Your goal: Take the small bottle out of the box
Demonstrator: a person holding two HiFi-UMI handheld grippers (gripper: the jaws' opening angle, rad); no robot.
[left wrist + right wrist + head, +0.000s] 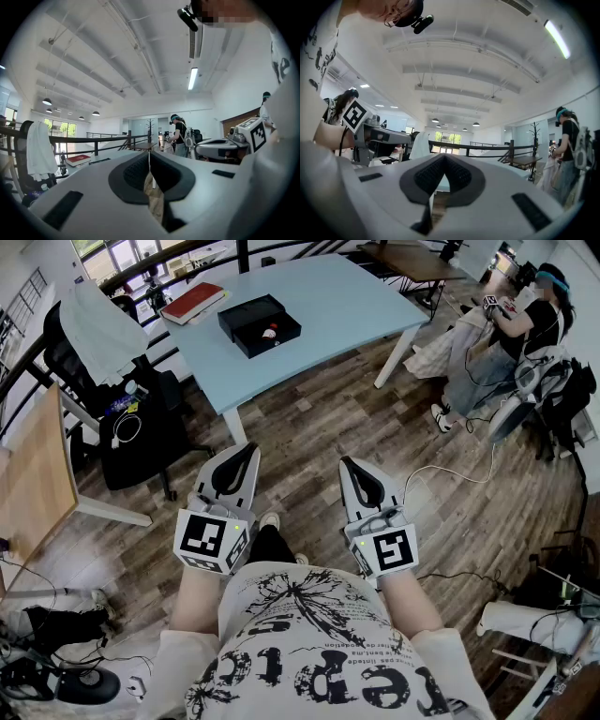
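The small bottle (272, 332) lies inside the open black box (246, 313), a pale speck with a red part against the dark lining. It is too small in the head view to say which way its long axis runs. The box sits on the light blue table (319, 296), towards the table's near side, with a red book (192, 302) just beyond it to the left.

Both grippers are well apart from the box, held close in front of the person's body over the wooden floor (309, 427), which lies between them and the table. The left gripper (247, 448) points forward, and its fingers (131, 173) are clenched together with nothing between them. The right gripper (346, 463) is likewise pressed closed on nothing, its fingers (424, 178) meeting at the tips.

From the fingers, the box lies straight ahead and somewhat to the left, so the left gripper looks the nearer of the two. Judging by this, the reach has not begun. The person has to close the gap to the table and release the fingers of whichever gripper goes in from above the open box.
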